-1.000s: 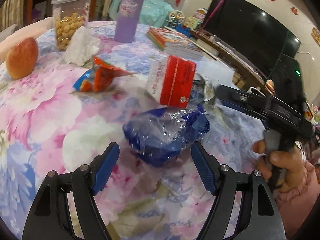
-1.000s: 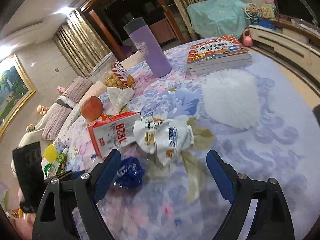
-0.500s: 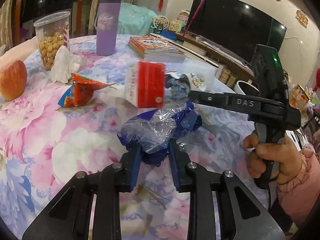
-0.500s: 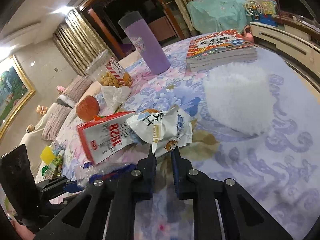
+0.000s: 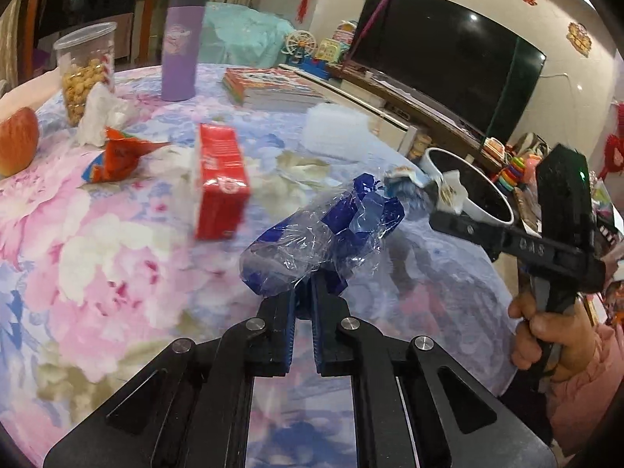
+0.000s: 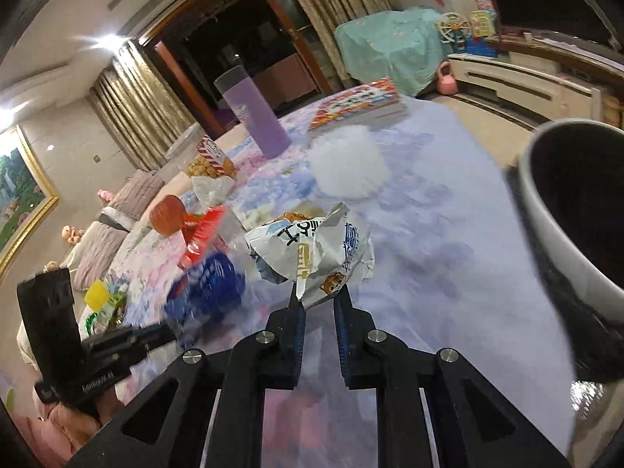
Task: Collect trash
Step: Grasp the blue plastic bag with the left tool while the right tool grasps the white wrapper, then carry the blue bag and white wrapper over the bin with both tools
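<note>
Two pieces of trash are held, one in each claw. The left claw has just been closing, and its blue pads now pinch the near edge of a crumpled blue and clear plastic bag, which bulges out ahead of the fingertips above the flowered worktop. The right claw is clamped on the lower edge of a crinkled white snack wrapper printed with blue characters and a small cartoon animal; the wrapper stands up from the pads, clear of the cloth. In the left wrist view that wrapper hangs at the tip of the right claw, close to the rim of a white bin with a dark inside, which stands just beyond the worktop's edge. In the right wrist view the same bin fills the right side, near the wrapper but not touching it.

Further back on the worktop lie a red and white carton on its side, an orange snack packet, a crumpled white tissue, an apple, a clear tub of round snacks, a purple tumbler, a stack of books and a white fluffy pad. A hand in a pink sleeve grips the right claw's handle.
</note>
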`<state>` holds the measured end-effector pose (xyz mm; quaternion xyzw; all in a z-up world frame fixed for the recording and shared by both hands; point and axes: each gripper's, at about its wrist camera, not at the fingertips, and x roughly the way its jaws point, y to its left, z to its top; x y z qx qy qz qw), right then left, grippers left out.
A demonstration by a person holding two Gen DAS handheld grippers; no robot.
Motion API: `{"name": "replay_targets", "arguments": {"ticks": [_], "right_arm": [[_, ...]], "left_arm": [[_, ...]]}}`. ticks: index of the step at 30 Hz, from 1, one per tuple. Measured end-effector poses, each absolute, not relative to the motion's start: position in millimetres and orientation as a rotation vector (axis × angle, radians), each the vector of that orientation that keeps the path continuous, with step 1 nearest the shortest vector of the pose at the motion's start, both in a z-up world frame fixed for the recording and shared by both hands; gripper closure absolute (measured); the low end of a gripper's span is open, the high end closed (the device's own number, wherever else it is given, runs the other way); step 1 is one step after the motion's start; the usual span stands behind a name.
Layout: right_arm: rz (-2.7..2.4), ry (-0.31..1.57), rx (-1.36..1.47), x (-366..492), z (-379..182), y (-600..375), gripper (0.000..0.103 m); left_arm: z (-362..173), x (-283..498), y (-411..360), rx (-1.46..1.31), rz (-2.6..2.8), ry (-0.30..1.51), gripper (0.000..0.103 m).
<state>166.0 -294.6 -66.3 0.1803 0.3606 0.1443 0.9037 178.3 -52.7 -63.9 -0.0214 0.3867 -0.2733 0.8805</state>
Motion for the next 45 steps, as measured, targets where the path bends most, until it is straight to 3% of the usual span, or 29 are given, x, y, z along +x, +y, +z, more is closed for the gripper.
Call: {"name": "replay_targets", "arguments": {"ticks": [15,45], "right_arm": [[0.175,0.700,0.404,103,-62,-345,0.089],[-0.010,0.636,0.434,77,-44,-436,0.089]], "left_arm": [[-53,171,-114,-0.014,-0.634,0.816,0.097],[-24,182,-227,0.106,-0.740,0.784,0.097]]}}
